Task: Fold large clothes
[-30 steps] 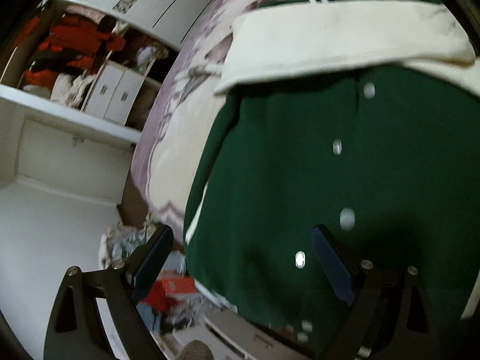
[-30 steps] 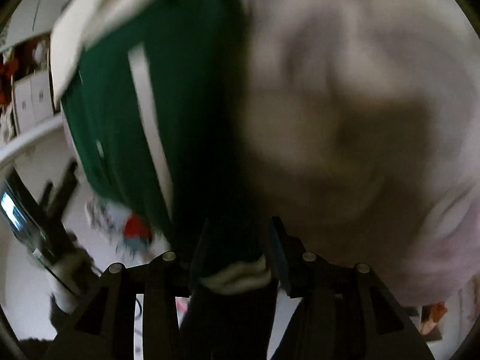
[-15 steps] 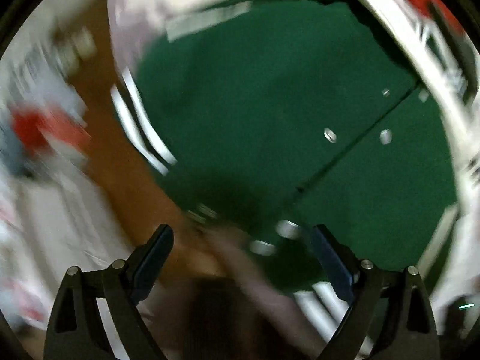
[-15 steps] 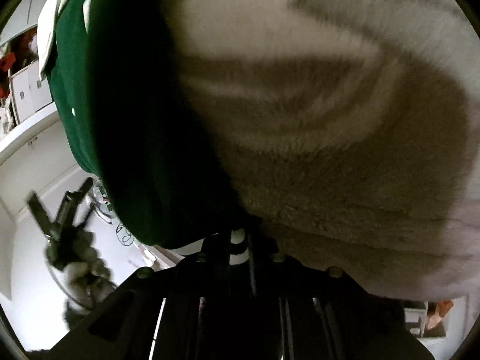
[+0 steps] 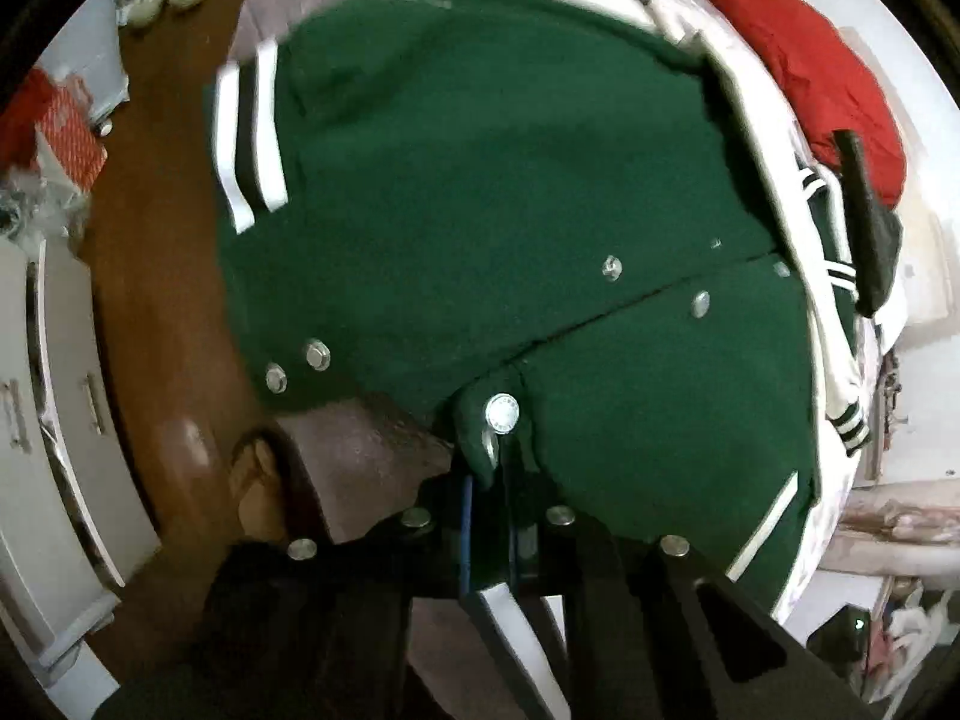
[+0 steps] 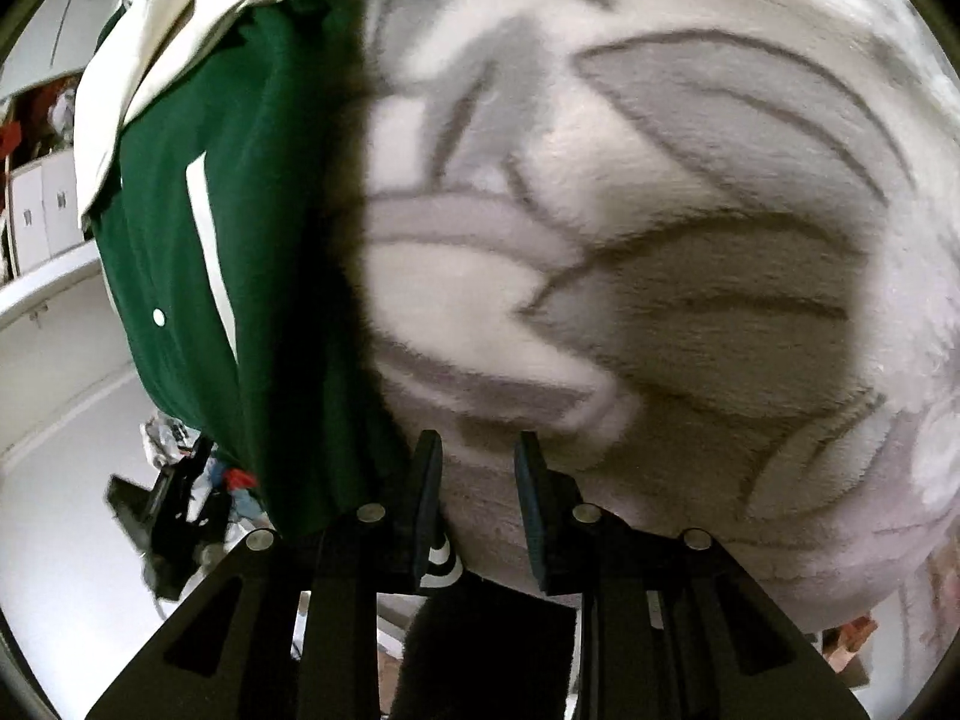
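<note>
Green jacket (image 5: 510, 192) lies spread on the blanket (image 6: 660, 210), hem at its near edge. Your left gripper (image 5: 489, 480), angled steeply down, pinches that hem. Your right gripper (image 6: 477, 480) tilts down over bare blanket, jaws opening, nothing between them.

Dim indoor light, fisheye-warped dark edges, soft motion blur
</note>
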A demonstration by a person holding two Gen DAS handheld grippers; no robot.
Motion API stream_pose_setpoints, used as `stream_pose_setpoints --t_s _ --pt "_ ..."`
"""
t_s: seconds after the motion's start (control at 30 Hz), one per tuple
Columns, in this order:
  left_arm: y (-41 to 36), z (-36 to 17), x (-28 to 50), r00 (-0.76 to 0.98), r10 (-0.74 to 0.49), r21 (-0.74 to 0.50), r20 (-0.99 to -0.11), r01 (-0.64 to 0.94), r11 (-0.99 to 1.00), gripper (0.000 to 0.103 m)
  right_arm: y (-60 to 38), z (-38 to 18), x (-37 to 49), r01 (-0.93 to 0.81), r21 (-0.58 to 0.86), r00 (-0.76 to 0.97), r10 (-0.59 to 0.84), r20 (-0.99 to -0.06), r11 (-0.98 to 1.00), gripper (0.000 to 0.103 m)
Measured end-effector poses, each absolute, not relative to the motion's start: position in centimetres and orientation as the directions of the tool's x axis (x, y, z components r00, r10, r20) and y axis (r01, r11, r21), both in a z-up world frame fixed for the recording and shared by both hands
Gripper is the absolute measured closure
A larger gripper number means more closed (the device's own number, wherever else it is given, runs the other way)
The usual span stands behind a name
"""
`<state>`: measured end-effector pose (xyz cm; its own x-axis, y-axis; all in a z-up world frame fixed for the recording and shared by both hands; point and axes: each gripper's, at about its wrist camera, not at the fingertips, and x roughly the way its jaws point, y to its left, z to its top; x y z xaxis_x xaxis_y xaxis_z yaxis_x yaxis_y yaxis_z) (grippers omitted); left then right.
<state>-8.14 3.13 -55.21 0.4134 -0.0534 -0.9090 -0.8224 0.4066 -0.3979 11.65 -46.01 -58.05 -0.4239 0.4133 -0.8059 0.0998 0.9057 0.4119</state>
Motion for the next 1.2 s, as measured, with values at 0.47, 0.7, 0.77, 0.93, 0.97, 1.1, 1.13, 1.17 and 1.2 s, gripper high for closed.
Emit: stream_pose_setpoints --t_s 0.47,0.7,0.77,0.93,0.97,1.1,1.13,1.17,1.2 --pt "3.5 -53.0 -9.0 0.397 -0.027 -0.363 -0.917 -0.806 0.468 0.097 -38.0 -60.5 6.0 0.176 0.599 -0.533 0.587 -0.609 0.781 0.059" --pt "3.9 -53.4 -8.7 0.368 -0.036 -0.333 -0.929 -0.79 0.515 0.097 -35.4 -63.2 1.8 0.252 0.593 -0.485 0.63 -0.607 0.765 0.089" --pt "3.8 -53.9 -8.5 0.358 -0.052 -0.332 -0.932 -0.792 0.512 0.097 -35.3 -62.8 1.4 0.254 0.567 -0.465 0.613 -0.638 0.783 0.092" --pt "3.2 -55.8 -7.9 0.283 -0.088 -0.285 -0.955 -0.796 0.534 0.093 -33.9 -60.4 0.6 0.138 0.528 -0.489 0.521 -0.699 0.838 0.093" --pt "3.0 -55.7 -7.7 0.246 -0.076 -0.246 -0.966 -0.797 0.551 0.093 -33.5 -60.6 0.9 0.147 0.536 -0.501 0.53 -0.684 0.832 0.093" --pt "0.2 -53.1 -5.3 0.074 0.113 0.029 -0.991 -0.697 0.717 0.074 -33.5 -59.5 2.5 0.164 0.569 -0.523 0.561 -0.642 0.806 0.076" --pt "-0.9 -52.1 -4.7 0.059 0.176 0.095 -0.983 -0.652 0.753 0.058 -33.4 -58.5 3.1 0.132 0.569 -0.504 0.549 -0.667 0.812 0.072" --pt "-2.0 -51.3 -4.3 0.055 0.219 0.139 -0.974 -0.615 0.776 0.045 -33.7 -58.1 3.1 0.1 0.556 -0.489 0.528 -0.695 0.825 0.058" --pt "-3.5 -50.4 -3.7 0.041 0.28 0.208 -0.959 -0.568 0.796 0.015 -34.1 -57.0 3.8 0.058 0.536 -0.459 0.499 -0.735 0.842 0.049"
